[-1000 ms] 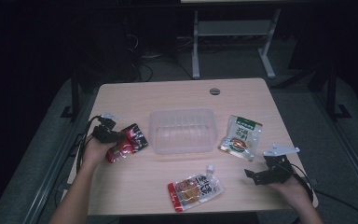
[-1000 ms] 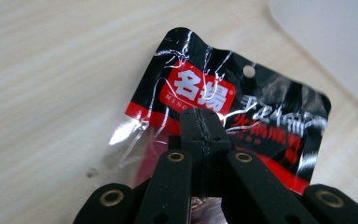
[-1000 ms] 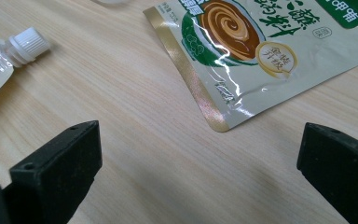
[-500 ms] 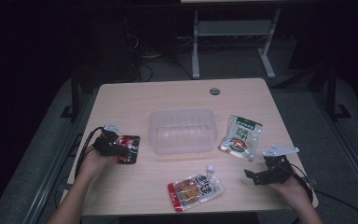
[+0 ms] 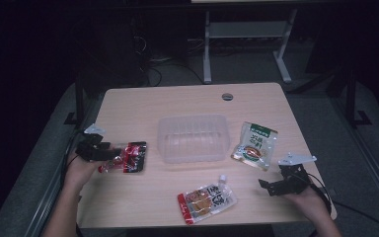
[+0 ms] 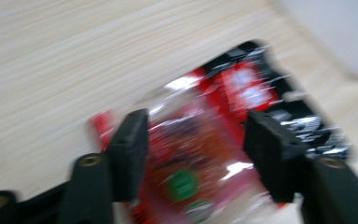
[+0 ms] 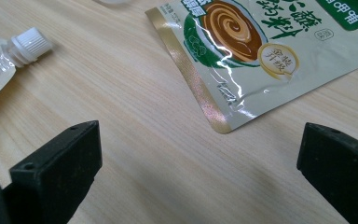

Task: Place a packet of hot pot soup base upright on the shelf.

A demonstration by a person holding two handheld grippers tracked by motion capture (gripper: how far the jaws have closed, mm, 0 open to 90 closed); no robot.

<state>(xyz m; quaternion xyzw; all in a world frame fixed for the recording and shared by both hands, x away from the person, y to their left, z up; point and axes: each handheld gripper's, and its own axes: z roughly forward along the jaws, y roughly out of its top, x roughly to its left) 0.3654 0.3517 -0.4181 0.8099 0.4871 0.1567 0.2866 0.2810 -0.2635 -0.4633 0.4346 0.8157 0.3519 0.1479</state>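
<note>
The left gripper (image 5: pixel 112 154) is hovering at the table's (image 5: pixel 187 101) near-left edge, its jaws having just been opening; they are now standing spread. In the left gripper view the red packet (image 6: pixel 214 140) is lying flat on the wood below and between the two jaws, blurred, and the pads are not pressing on it. From the high view the red packet (image 5: pixel 127 157) is sitting just past the jaw tips, on the side toward the clear tub (image 5: pixel 193 138), which is standing a little farther on, near the table's middle.

The right gripper (image 5: pixel 271 183) is resting at the near-right edge, jaws wide apart and holding nothing. Ahead of it, beyond its jaws, the green pouch (image 7: pixel 270 51) is lying flat on the wood. Off to its left side the spout pouch (image 5: pixel 206 200) is lying with its white cap (image 7: pixel 29 43) pointing toward the gripper.
</note>
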